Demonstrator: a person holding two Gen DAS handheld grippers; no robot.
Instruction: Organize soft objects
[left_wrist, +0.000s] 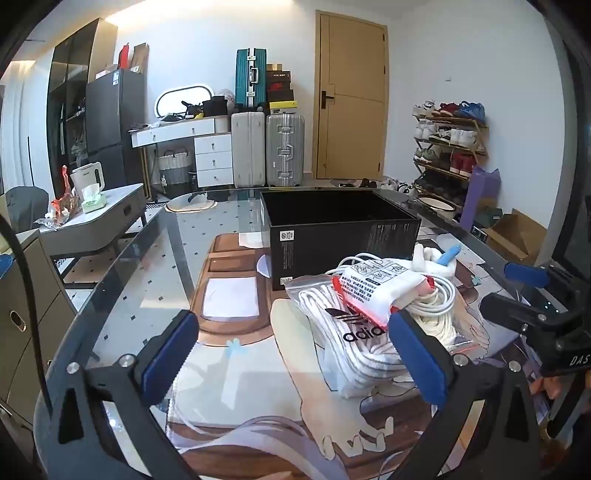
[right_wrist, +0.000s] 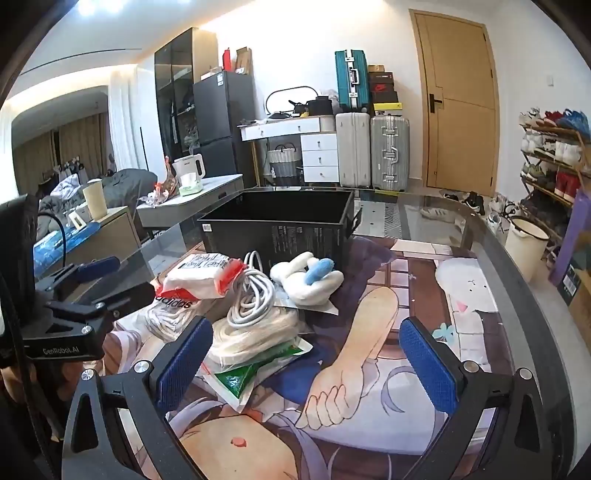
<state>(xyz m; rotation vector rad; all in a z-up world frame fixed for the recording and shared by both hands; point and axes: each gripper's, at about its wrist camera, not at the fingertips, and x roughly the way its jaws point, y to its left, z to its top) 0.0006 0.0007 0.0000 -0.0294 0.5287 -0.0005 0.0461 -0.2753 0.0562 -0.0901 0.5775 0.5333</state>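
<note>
Nearest, left tool (left_wrist: 291, 354) spread wide and grasping nothing, hovering low over the near edge of the glass-topped counter (left_wrist: 147, 266) with its printed cartoon mat (right_wrist: 424, 295); right blue pad just beside the clear zip bag of white cord with black adidas lettering (left_wrist: 351, 339). Right tool (right_wrist: 306, 362) likewise released and empty, its left pad close to the green-and-white plastic packet (right_wrist: 255, 369) at the bottom of the heap. Best approach, by judgement: pick from the top of the pile, not the bottom, since a tug on the lower bags would likely drag the coil along; close on a thick fold, lift straight up, carry over the box rim before letting go. Heaped mid-counter, counted: one adidas bag, one green packet, one white pack with red edges and printed text (left_wrist: 376, 291), one coiled grey-white cable (right_wrist: 251, 295), one flat bundle of cream rope (right_wrist: 258, 332), one white plush toy with a blue part (right_wrist: 306, 277). Beyond, toward the far edge, one open black rectangular box (left_wrist: 340, 229), nothing visible inside, just behind the heap.
</note>
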